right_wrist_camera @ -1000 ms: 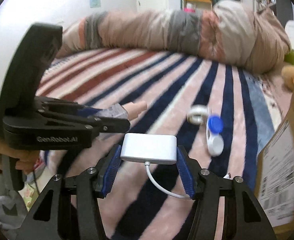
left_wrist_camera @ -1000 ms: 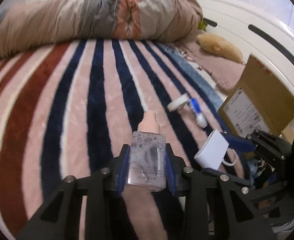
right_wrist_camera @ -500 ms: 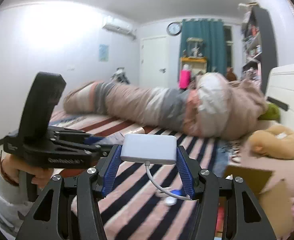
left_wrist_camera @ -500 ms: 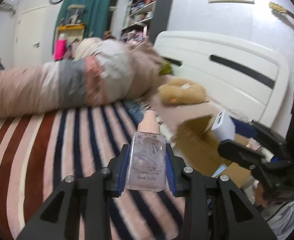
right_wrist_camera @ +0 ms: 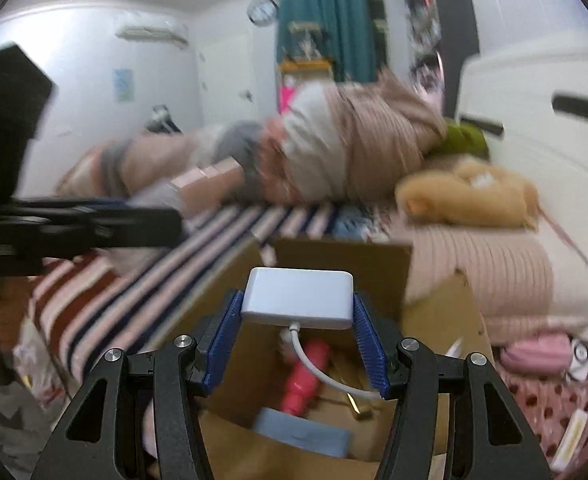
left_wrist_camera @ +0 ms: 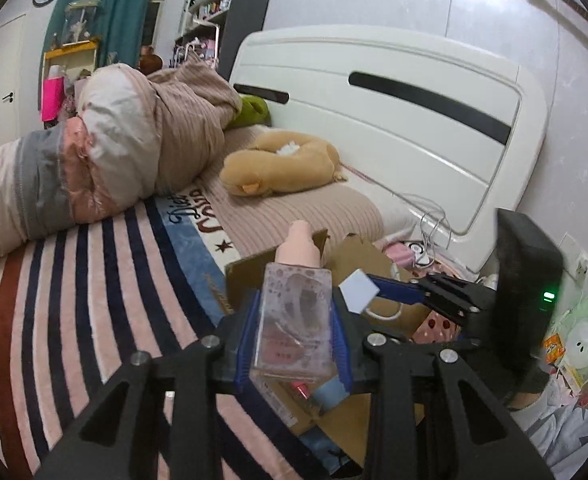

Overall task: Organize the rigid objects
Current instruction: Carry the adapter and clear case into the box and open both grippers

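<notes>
Cardboard box point(right_wrist_camera: 340, 258): open-topped, below and just ahead of our right fingers; in the left view it point(left_wrist_camera: 249, 276) lies under and beyond our left fingers. A pink item point(right_wrist_camera: 304, 376) and a pale blue item point(right_wrist_camera: 302, 434) already lie inside.

Striped blanket point(left_wrist_camera: 73, 300): to the left of our left fingers, well clear of both loads.

Left gripper point(left_wrist_camera: 296, 332): we hold it narrow, pads clamped on the sides of the clear bottle point(left_wrist_camera: 296, 320), whose peach cap point(left_wrist_camera: 298, 244) points forward past the fingertips.

Right gripper point(right_wrist_camera: 297, 330): we hold it at middling width, pads pressed on the ends of the white adapter point(right_wrist_camera: 297, 298), its short cable point(right_wrist_camera: 326, 376) hanging down between the fingers into the box.

Risk, collision: the two grippers sit just beside each other over one box; we judge they could knock together on release.

Risk, bottle: smooth flat walls, gripped low; we judge it could slip or drop hard onto the items below.

Risk, cable: we judge the dangling lead could snag a box flap or the pink item.

Writing, bottle: a printed label, too small for us to read.

Writing, bedding: script lettering beyond our left fingertips, not legible to us.
</notes>
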